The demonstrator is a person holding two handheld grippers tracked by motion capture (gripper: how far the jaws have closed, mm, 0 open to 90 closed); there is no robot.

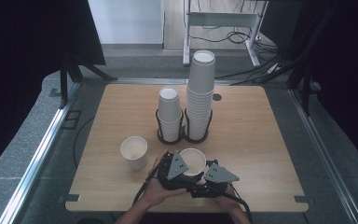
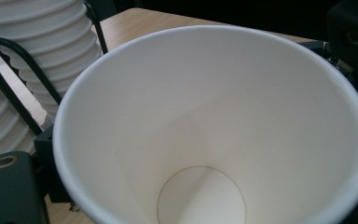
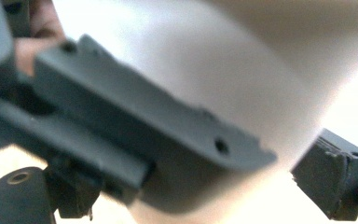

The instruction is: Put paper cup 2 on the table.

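A white paper cup (image 1: 193, 158) stands upright near the table's front edge, between both hand-held grippers. My left gripper (image 1: 185, 163) comes in from the cup's left and is shut on it. In the left gripper view I look down into the cup (image 2: 214, 116), with one black finger (image 2: 9, 186) outside its wall. My right gripper (image 1: 201, 171) reaches in from the cup's right, low on it. The right gripper view is blurred: the cup's outer wall (image 3: 242, 70) lies between the jaws, the left gripper's finger (image 3: 144, 126) crosses it, and the right pad (image 3: 331, 182) sits very close to the wall.
A single empty cup (image 1: 134, 151) stands left of the hands. Behind are a short cup stack (image 1: 169, 112) and a tall stack (image 1: 200, 93), each in a black wire holder (image 1: 182, 135). The stacks (image 2: 42, 42) sit close to the held cup.
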